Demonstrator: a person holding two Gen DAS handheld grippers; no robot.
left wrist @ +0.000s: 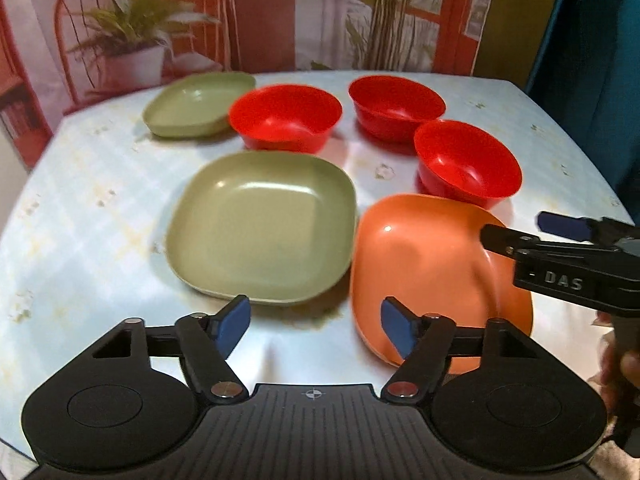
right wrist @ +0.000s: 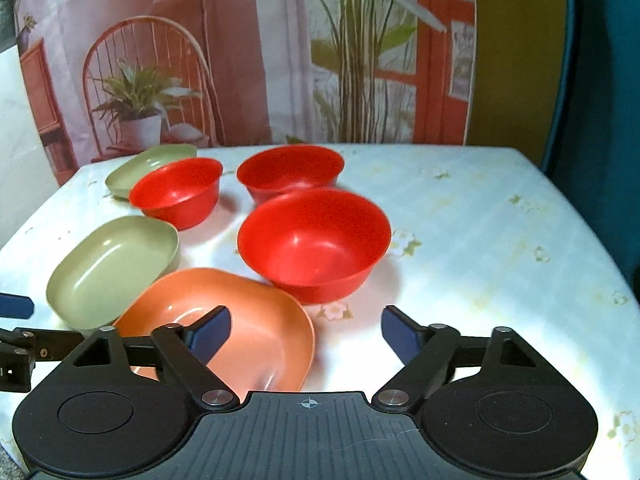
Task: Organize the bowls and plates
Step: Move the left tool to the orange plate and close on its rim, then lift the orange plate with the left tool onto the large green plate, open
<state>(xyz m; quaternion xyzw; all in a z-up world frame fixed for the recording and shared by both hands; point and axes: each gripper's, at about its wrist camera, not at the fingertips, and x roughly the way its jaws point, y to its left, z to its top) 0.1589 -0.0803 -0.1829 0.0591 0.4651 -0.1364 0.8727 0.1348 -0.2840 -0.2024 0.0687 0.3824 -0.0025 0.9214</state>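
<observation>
Red, green and orange plastic dishes stand on a table (left wrist: 80, 200) covered with a pale floral-print cloth. Three red bowls lie toward the far side: a left red bowl (left wrist: 285, 117), a far red bowl (left wrist: 396, 106) and a near red bowl (left wrist: 467, 162), all upright and apart from one another. A far green plate (left wrist: 198, 104) sits just beside the left red bowl, at the far left. A near green plate (left wrist: 262, 226), square with rounded corners, rests at mid-table, and an orange plate (left wrist: 424, 264) lies just beside it to the right, its far edge close under the near red bowl.

Left gripper (left wrist: 316, 326): jaws spread wide, holding nothing, poised over the cloth in front of the gap between the near green plate and the orange plate; its right blue pad overlaps the orange plate's near-left rim in view, though contact cannot be judged.

Right gripper (right wrist: 306, 332): jaws likewise spread wide and empty. In the right wrist view its left blue pad appears over the interior of the orange plate (right wrist: 256, 320) and its right pad over bare cloth, with the near red bowl (right wrist: 314, 244) directly ahead. In the left wrist view this gripper enters from the right edge, above the orange plate's right side.

Behind the table hangs a printed backdrop (right wrist: 240, 60) showing a chair and potted plants.
</observation>
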